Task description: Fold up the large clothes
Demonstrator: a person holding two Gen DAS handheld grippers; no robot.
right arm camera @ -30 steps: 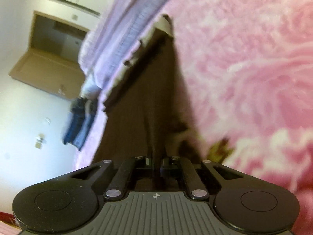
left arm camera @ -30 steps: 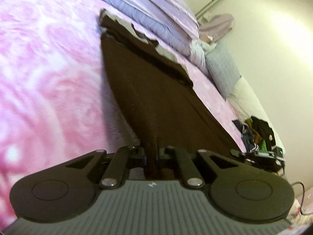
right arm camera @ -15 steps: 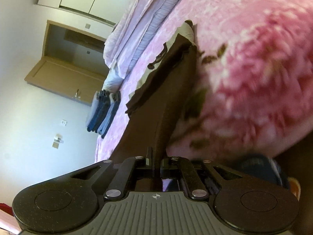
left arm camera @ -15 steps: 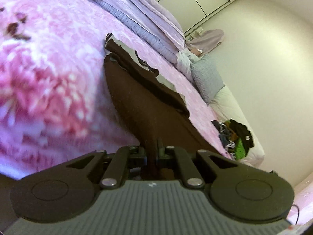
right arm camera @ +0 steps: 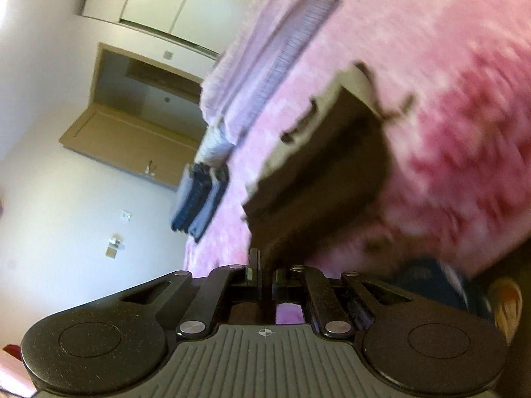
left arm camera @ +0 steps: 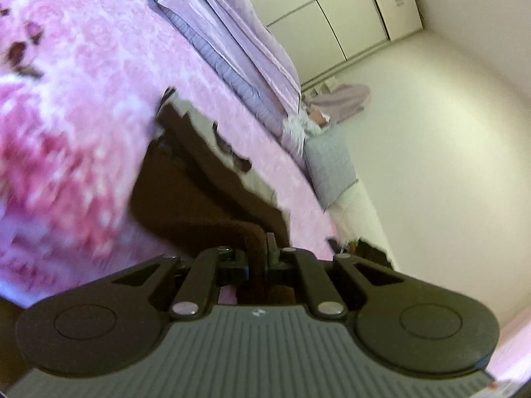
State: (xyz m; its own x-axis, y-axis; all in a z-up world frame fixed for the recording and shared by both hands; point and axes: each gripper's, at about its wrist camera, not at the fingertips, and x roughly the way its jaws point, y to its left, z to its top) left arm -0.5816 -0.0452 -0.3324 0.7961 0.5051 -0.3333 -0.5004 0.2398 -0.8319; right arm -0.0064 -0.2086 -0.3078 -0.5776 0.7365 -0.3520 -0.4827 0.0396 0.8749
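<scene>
A dark brown garment (left arm camera: 195, 195) with a pale lining along one edge lies stretched over the pink floral bedspread (left arm camera: 83, 76). My left gripper (left arm camera: 262, 248) is shut on its near end, the cloth bunched between the fingers and lifted off the bed. In the right wrist view the same brown garment (right arm camera: 325, 179) runs away from my right gripper (right arm camera: 265, 265), which is shut on another part of the near end. Both views are blurred by motion.
A folded lilac duvet (left arm camera: 239, 39) lies along the far side of the bed, with a grey pillow (left arm camera: 332, 165) beyond. A stack of folded blue clothes (right arm camera: 199, 199) sits on the bed. White wardrobes (left arm camera: 358, 13) and a wooden alcove (right arm camera: 132, 122) line the walls.
Both grippers have risen and tilted up with the garment's near end held; more of the room and walls shows now, and the cloth has bunched and shortened toward the grippers.
</scene>
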